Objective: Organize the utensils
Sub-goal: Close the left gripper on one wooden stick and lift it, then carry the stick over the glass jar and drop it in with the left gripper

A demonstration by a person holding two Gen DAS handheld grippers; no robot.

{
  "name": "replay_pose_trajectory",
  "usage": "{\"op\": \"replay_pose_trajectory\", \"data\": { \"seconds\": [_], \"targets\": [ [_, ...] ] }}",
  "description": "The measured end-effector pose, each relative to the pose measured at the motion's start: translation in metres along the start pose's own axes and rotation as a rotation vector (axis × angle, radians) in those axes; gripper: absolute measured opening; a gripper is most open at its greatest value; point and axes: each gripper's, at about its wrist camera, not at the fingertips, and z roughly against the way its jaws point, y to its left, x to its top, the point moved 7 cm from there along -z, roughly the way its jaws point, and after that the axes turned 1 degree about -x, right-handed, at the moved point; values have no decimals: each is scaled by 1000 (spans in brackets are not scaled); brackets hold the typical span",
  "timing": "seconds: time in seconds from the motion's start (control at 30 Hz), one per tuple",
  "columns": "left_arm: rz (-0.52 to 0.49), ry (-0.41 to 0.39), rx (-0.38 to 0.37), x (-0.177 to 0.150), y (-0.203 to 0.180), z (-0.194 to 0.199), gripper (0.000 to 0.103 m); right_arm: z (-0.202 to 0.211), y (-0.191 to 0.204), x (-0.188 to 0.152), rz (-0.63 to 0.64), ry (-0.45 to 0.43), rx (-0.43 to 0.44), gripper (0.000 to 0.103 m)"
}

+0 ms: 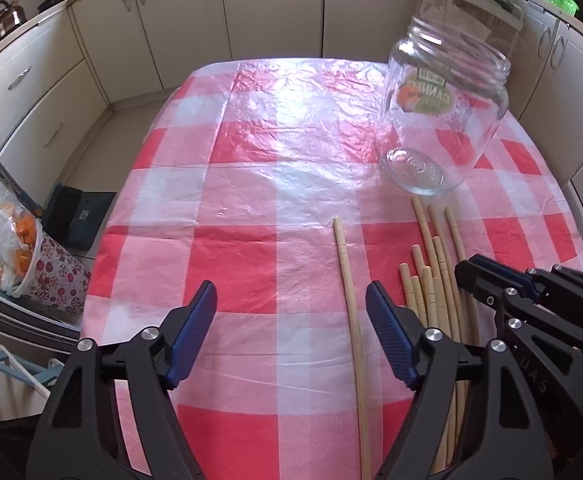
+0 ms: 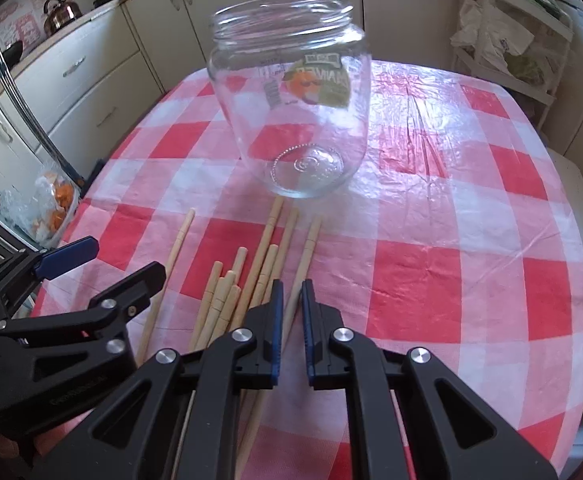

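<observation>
Several wooden chopsticks [image 1: 431, 280] lie on the red-and-white checked tablecloth [image 1: 251, 184], tips toward an empty glass jar [image 1: 439, 112] standing upright behind them. One chopstick [image 1: 349, 300] lies apart, left of the bundle. My left gripper [image 1: 291, 308] is open and empty above the cloth, the lone chopstick between its fingers' line. In the right wrist view the jar [image 2: 295, 112] stands ahead and the bundle [image 2: 247, 280] lies below. My right gripper [image 2: 290, 300] is nearly closed around the rightmost chopstick [image 2: 303, 260], a narrow gap left at each pad.
Cream kitchen cabinets [image 1: 171, 20] surround the table. A bag of orange peels [image 1: 15, 240] and a dustpan [image 1: 79, 216] sit on the floor at left. A kettle [image 2: 59, 12] stands on the counter. A white rack [image 2: 507, 40] stands at back right.
</observation>
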Motion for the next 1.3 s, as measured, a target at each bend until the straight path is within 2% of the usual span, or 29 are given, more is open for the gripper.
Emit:
{"op": "replay_pose_trajectory", "data": {
  "seconds": [0.23,0.27,0.33,0.37,0.43,0.53,0.6,0.67,0.77,0.83,0.87,0.93,1.03,1.1,1.23,1.3],
  "targets": [
    [-61,-11,-20,7,-14,-11,45,-2,-5,5,34,32,2,6],
    [-67,-11,-29,8,-16,-11,37,-2,-5,5,43,40,2,6],
    [-83,-10,-39,10,-20,-11,30,-4,-4,6,73,61,1,6],
    [-93,-4,-55,11,-21,-11,21,-4,-4,7,86,73,1,6],
    [-107,5,-80,13,-25,-9,9,-6,-3,9,109,84,0,6],
    [-120,34,-127,15,-26,-8,5,-5,1,7,155,69,-21,6],
    [-113,45,-154,17,-21,-5,5,-1,-3,5,112,54,11,6],
    [-104,25,-170,22,-14,4,4,11,-10,7,35,8,56,6],
    [-79,-34,-192,34,-4,28,5,45,-26,16,-94,-127,129,6],
    [-58,-113,-220,48,0,53,4,67,-33,24,-154,-226,177,6],
    [-49,-155,-231,55,0,65,5,78,-39,28,-181,-278,172,6],
    [-30,-224,-265,69,-1,85,5,100,-44,38,-205,-387,204,6],
    [5,-384,-336,102,-6,123,5,129,-50,57,-225,-531,231,6],
    [28,-457,-366,120,-11,137,5,146,-52,75,-227,-618,241,6],
    [85,-586,-432,158,-16,152,5,168,-54,114,-253,-764,275,6],
    [106,-627,-440,173,-23,152,5,172,-54,133,-273,-817,288,6]
  ]
}}
